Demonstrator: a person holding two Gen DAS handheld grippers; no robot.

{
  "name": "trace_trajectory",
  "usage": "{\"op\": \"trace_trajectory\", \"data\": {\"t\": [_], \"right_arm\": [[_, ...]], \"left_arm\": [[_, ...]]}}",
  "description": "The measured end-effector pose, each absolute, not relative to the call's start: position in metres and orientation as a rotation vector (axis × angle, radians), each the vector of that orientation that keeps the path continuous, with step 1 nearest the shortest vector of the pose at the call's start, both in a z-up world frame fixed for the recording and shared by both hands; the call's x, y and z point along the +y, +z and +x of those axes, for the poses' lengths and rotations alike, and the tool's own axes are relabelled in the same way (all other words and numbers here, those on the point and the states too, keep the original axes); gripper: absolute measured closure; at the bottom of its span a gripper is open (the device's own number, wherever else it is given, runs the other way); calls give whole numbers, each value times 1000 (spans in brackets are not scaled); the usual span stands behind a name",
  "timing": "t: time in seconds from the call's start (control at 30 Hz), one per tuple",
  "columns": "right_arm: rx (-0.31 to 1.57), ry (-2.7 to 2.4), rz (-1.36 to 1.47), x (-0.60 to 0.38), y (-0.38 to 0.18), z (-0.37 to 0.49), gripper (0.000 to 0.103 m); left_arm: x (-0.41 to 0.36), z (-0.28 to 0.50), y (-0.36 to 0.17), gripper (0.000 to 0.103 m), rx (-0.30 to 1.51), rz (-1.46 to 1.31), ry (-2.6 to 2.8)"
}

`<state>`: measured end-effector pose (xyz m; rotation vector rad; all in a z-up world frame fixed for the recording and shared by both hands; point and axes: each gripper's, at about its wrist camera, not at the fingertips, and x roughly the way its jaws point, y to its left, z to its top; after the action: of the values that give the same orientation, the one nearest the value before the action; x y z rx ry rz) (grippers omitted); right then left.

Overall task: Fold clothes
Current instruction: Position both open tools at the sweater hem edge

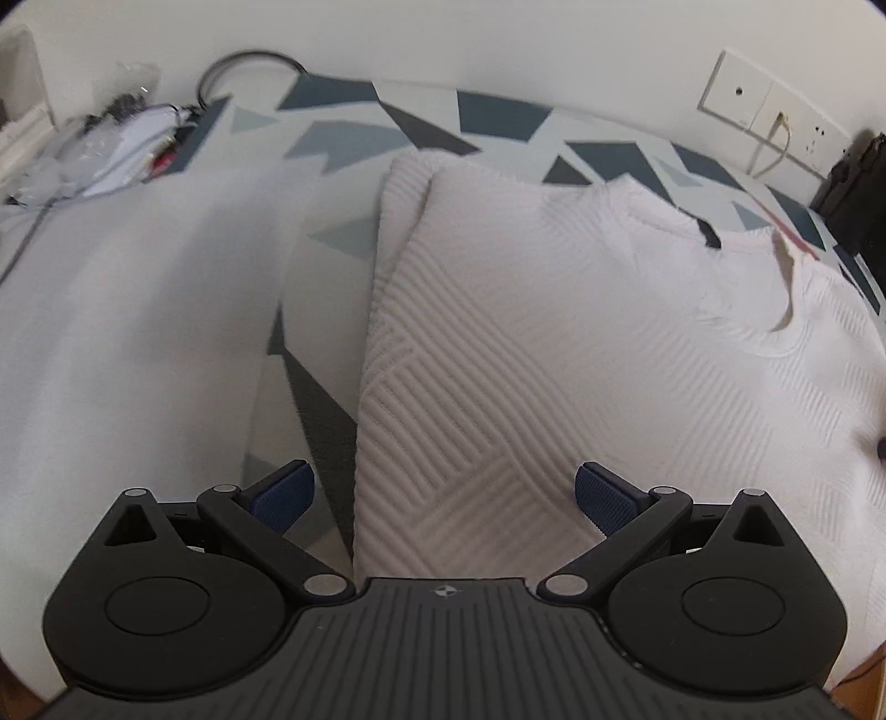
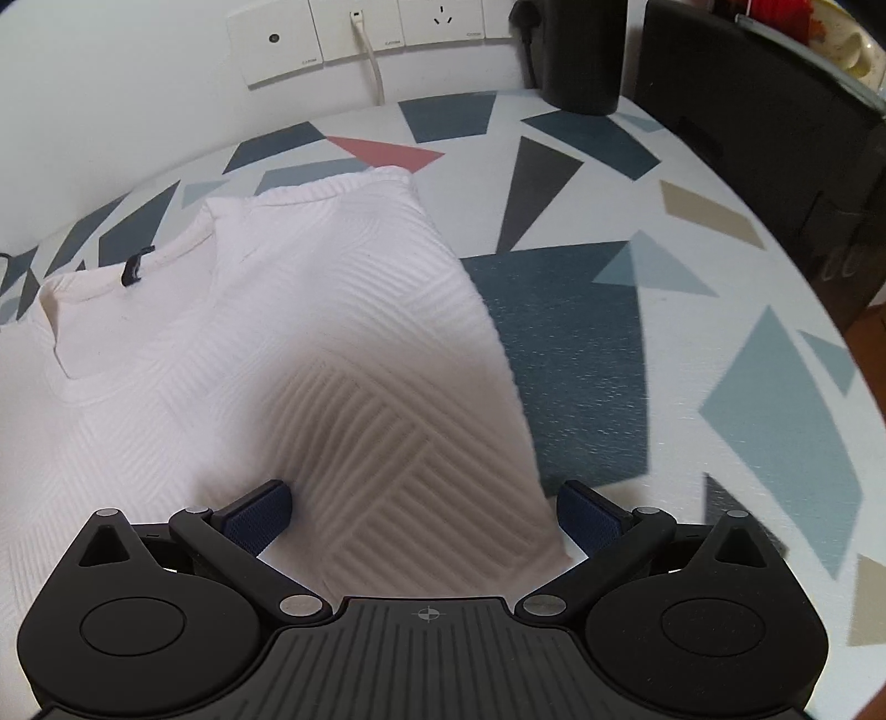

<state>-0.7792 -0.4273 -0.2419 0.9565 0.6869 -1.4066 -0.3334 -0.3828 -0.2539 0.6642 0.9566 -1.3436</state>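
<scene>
On my far left, a clutter of cables and clear plastic bags (image 1: 105,144) sits on the geometric-patterned surface (image 2: 720,310); a second plain white cloth (image 1: 138,310) lies left of the garment. White wall socket plates (image 2: 360,39) and a black cylindrical container (image 2: 581,55) stand behind. The white ribbed-knit sweater (image 2: 310,310) lies flat, sides folded inward, collar away from me. I see the left gripper (image 1: 443,493) and right gripper (image 2: 423,512) spread apart over its near edge, holding nothing.
</scene>
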Motion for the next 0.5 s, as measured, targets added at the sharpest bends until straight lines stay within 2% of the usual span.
{"op": "trace_trajectory", "data": {"t": [0.5], "right_arm": [[605, -1445, 893, -415, -247, -779, 1]], "left_arm": [[-391, -339, -263, 0, 925, 697, -1357]]}}
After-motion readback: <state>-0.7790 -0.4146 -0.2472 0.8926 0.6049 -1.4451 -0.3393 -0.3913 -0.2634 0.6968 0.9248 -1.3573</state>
